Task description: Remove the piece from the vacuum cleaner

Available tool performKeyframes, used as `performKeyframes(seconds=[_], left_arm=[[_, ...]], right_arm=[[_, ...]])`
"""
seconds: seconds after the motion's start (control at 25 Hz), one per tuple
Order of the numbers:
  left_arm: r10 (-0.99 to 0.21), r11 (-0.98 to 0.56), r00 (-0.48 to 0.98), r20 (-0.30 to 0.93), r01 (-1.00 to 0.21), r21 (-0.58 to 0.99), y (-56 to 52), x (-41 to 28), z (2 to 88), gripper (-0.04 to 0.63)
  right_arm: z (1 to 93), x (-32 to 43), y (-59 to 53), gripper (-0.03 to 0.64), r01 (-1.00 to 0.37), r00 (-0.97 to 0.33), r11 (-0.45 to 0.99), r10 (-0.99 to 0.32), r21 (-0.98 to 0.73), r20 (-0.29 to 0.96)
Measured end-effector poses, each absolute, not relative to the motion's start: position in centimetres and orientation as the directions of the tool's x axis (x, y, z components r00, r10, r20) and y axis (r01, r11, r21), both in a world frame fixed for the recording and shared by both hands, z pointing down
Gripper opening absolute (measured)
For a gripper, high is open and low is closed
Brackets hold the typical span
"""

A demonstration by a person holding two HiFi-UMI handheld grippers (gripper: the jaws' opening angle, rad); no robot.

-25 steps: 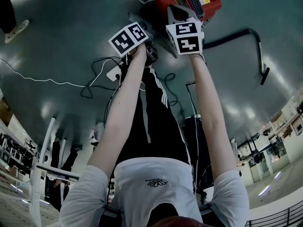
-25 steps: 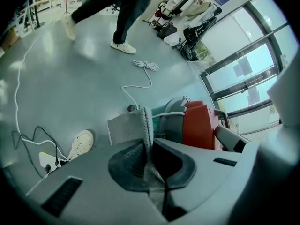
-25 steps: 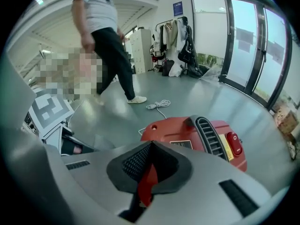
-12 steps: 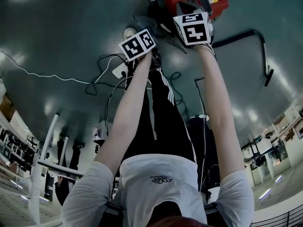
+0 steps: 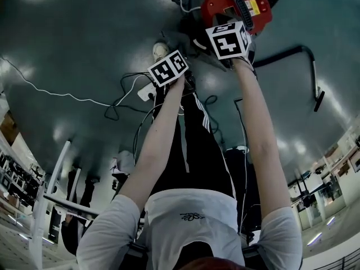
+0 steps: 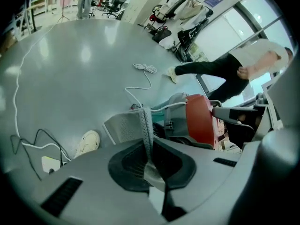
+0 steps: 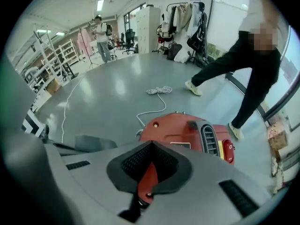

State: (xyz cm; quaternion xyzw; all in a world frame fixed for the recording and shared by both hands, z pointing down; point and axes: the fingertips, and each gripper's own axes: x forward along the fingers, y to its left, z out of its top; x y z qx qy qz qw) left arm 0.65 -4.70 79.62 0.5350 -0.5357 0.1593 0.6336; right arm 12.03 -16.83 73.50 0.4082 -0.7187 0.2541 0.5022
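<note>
The piece (image 6: 123, 125), a flat grey mesh panel, is standing on edge just left of the vacuum cleaner (image 6: 200, 118). We've got it pinched in the left gripper (image 6: 149, 144), jaws nearly together with only its thin edge between the pads. The left gripper view shows a dark gap between the panel and the vacuum's grey housing, so we read it as out of its seat, or very nearly. Our own gripper body hides the lower edge, so we can't tell whether that part is fully free. The right gripper (image 7: 149, 146) is clamped narrow on a red flap (image 7: 146, 179) at the near edge of the vacuum body, which looks like we're bracing the machine or holding a cover open. In the head view both grippers sit at the near side of the vacuum, the right one over it and the left one off to its left. Our call is that extraction is mostly done. What's left is drawing the panel well clear, then letting go of the flap. One risk is that the mesh looks soft and could drag on the housing. Around us on the floor (image 5: 67, 38) are a white cable (image 5: 56, 97), a power strip (image 5: 145, 91) and a black hose (image 5: 306, 52), with a pale shoe (image 6: 88, 142) near the panel. A person (image 7: 248, 64) is standing well behind the vacuum.
</note>
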Motion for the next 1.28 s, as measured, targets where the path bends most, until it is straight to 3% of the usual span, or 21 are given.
performKeyframes(seconds=[0.28,0.4,0.68,1.12,1.28], left_arm=[[-0.353,0.246,0.387,0.852,-0.840,0.484,-4.9,0.7,79.0,0.017],[-0.362,0.247,0.391,0.846,-0.836,0.491,-4.2,1.1,79.1,0.017],[-0.394,0.329,0.431,0.812,-0.759,0.563,-4.2,0.2,79.8,0.017],[-0.269,-0.007,0.431,0.861,-0.895,0.446,-10.5,-0.3,80.2,0.017],[-0.286,0.053,0.428,0.857,-0.886,0.460,-6.8,-0.6,80.4,0.017]], right_arm=[[73.3,11.7,-17.0,0.012,-0.789,-0.091,0.604,-0.298,0.114,0.950],[73.4,11.8,-17.0,0.009,-0.767,-0.038,0.619,-0.309,0.171,0.950],[73.5,11.4,-16.9,0.008,-0.749,-0.044,0.650,-0.247,0.132,0.968],[73.7,11.5,-16.8,0.008,-0.746,-0.035,0.654,-0.223,0.123,0.974],[73.6,11.5,-16.9,0.008,-0.742,-0.032,0.659,-0.214,0.120,0.976]])
